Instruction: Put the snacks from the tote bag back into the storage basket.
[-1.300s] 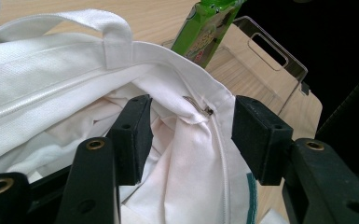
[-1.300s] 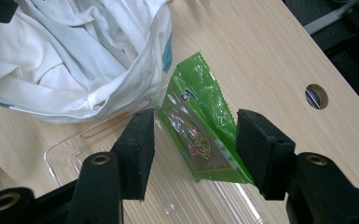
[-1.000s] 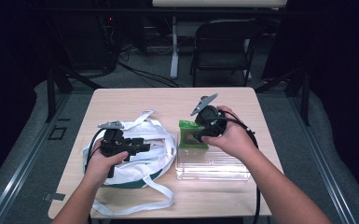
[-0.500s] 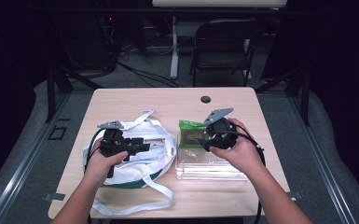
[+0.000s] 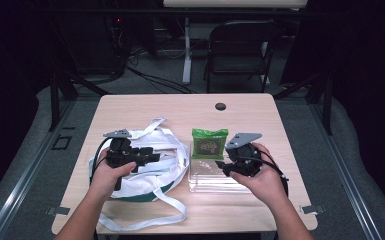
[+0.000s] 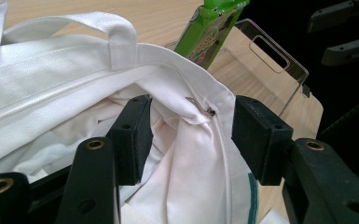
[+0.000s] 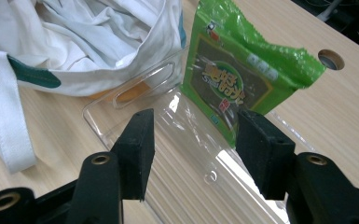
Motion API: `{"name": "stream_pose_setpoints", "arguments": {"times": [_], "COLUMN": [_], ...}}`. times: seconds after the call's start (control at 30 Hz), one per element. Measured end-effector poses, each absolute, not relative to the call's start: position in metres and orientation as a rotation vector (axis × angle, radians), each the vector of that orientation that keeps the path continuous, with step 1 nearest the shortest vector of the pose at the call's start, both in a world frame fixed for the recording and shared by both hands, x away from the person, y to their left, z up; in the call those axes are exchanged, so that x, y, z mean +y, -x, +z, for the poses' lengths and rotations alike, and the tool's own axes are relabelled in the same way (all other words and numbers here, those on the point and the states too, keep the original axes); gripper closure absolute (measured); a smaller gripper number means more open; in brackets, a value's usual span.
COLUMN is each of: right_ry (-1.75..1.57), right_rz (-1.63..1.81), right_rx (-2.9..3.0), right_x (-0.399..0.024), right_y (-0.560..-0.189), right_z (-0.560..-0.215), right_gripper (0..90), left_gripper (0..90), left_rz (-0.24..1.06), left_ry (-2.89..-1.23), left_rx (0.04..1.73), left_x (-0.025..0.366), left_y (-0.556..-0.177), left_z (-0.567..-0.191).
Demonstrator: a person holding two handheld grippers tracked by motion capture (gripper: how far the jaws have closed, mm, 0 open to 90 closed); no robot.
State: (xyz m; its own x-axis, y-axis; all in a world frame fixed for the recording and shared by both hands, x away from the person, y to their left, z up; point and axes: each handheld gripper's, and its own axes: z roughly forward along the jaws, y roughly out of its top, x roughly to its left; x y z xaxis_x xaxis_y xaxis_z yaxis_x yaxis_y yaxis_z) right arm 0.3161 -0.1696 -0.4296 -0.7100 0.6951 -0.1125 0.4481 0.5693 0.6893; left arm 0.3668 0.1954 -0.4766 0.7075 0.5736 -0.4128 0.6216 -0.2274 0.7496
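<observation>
A white tote bag (image 5: 172, 150) with long straps lies on the left half of the table. My left gripper (image 5: 151, 158) hovers over it, open; in the left gripper view (image 6: 191, 126) the bag's rim (image 6: 51, 93) and its zipper pull lie between the jaws, unpinched. A green snack packet (image 5: 209, 142) leans upright at the far end of a clear plastic tray (image 5: 205, 184). My right gripper (image 5: 221, 166) is low over the tray's right side, open, pointing left. In the right gripper view (image 7: 193, 144) the tray (image 7: 186, 154) lies under the jaws and the packet (image 7: 233, 79) stands just ahead.
The wooden table (image 5: 180, 110) has a round cable hole (image 5: 220, 106) near its far edge. A dark chair (image 5: 240, 45) stands behind it. Bag straps (image 5: 170, 210) trail toward the near edge. The right gripper's jaws (image 6: 345, 28) appear at the top right of the left gripper view.
My right gripper has come down and toward the near side, from above the packet to low over the tray. The left gripper and the bag have stayed put.
</observation>
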Motion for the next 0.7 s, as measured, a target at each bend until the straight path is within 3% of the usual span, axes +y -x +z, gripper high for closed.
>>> {"name": "stream_pose_setpoints", "arguments": {"times": [0.7], "right_ry": [-1.043], "right_rz": [0.963], "right_rx": [2.396], "right_x": [-0.195], "right_y": [-0.282], "right_z": [-0.470], "right_gripper": [47.6], "left_gripper": [47.1], "left_rz": [-0.062], "left_ry": [-1.905], "left_rx": [0.938], "left_x": [0.195], "left_y": [-0.368], "left_z": [-0.479]}}
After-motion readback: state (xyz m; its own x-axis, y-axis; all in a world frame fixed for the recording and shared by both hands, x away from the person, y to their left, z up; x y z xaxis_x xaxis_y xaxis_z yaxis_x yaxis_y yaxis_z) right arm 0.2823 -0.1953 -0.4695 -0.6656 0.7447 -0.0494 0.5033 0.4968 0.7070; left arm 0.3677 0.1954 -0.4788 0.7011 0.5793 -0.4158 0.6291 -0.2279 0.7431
